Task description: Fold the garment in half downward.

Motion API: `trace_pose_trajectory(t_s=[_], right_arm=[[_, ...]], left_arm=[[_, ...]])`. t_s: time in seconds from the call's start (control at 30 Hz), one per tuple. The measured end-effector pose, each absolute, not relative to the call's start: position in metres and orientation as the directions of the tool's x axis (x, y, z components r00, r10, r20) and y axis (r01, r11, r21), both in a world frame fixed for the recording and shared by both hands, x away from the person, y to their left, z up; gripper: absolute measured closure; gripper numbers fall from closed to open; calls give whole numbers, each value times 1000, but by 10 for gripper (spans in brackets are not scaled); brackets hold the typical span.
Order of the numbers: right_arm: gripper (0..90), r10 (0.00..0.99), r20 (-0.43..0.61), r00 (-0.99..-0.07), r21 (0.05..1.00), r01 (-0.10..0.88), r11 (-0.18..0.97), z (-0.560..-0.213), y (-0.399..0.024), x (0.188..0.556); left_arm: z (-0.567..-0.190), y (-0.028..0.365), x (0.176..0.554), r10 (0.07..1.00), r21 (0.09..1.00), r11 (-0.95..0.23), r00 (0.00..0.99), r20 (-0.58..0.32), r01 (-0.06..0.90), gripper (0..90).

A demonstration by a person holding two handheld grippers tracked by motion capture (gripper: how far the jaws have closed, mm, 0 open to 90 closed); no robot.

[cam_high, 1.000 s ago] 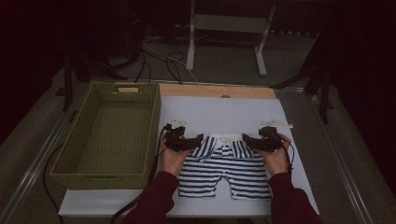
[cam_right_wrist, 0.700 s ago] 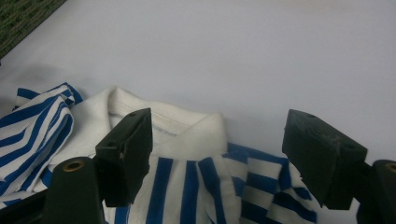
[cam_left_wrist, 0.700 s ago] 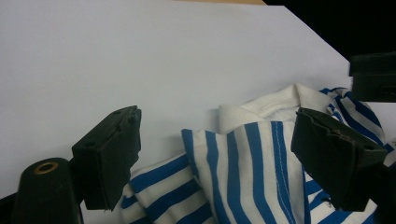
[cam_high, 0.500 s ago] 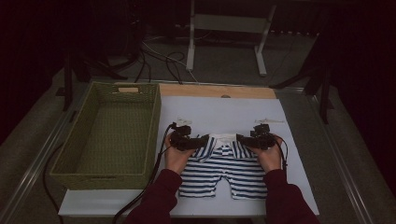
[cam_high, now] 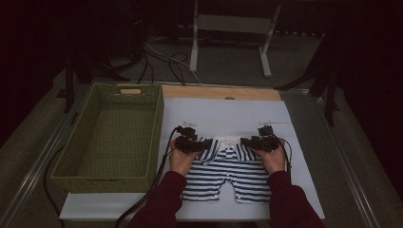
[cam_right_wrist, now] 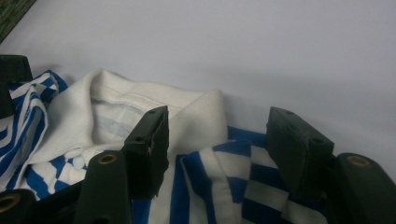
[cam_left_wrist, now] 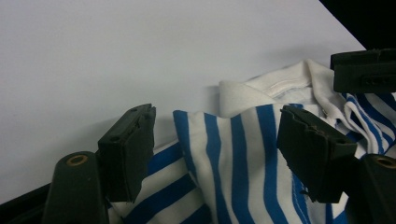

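White sheet (cam_high: 223,111) covers the table top, and dark floor with cables and a metal stand lies behind it at 12 o'clock. On this sheet, toward 6 o'clock, lies a blue-and-white striped shirt (cam_high: 228,173) with a white collar (cam_high: 229,140); the collar end points to 12 o'clock. At 9 o'clock from the shirt stands a green woven basket (cam_high: 71,164), apart from it. The left gripper (cam_high: 202,144) sits at the shoulder at 10 o'clock of the shirt, and the right gripper (cam_high: 247,141) at the shoulder at 2 o'clock, each one in a hand with a dark red sleeve. In the left gripper view, a raised fold of striped cloth (cam_left_wrist: 233,154) stands between the two black jaws; the jaws have just been closing, but gaps are visible beside the fold and the pads do not press on it. In the right gripper view it is the same: a striped fold (cam_right_wrist: 219,182) beside the collar (cam_right_wrist: 140,107) lies between the jaws, which have just been closing and are not clamped on it.
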State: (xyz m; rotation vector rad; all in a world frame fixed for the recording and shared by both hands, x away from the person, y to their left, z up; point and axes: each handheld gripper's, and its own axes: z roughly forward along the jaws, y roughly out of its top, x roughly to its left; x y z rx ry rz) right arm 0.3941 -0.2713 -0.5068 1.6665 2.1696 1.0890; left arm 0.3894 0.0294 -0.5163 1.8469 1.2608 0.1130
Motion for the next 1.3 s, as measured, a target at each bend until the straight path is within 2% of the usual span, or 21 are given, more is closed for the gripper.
trace_pose_trajectory(t_s=[0.17,0.53,0.67,0.77,0.97,1.13,1.3], right_arm=[[391,897,289,-335,632,770,84,-511,-272,397],[475,885,325,-335,609,790,75,-513,-273,398],[504,877,341,-340,604,794,73,-513,-273,398],[553,872,349,-343,597,799,75,-514,-271,398],[704,871,347,-347,605,792,75,-514,-270,398],[775,874,326,-360,627,774,85,-510,-271,396],[797,875,312,-371,646,758,91,-506,-270,393]], left_arm=[[-522,30,393,797,673,-102,465,-385,733,310],[-524,33,398,805,654,-61,424,-414,754,448],[-525,32,399,796,648,-60,427,-428,760,539],[-526,32,400,800,640,-65,423,-425,766,647],[-522,34,398,796,661,-70,442,-414,747,845],[-518,32,396,797,680,-78,456,-397,729,868],[-513,31,392,791,693,-83,470,-391,716,870]])
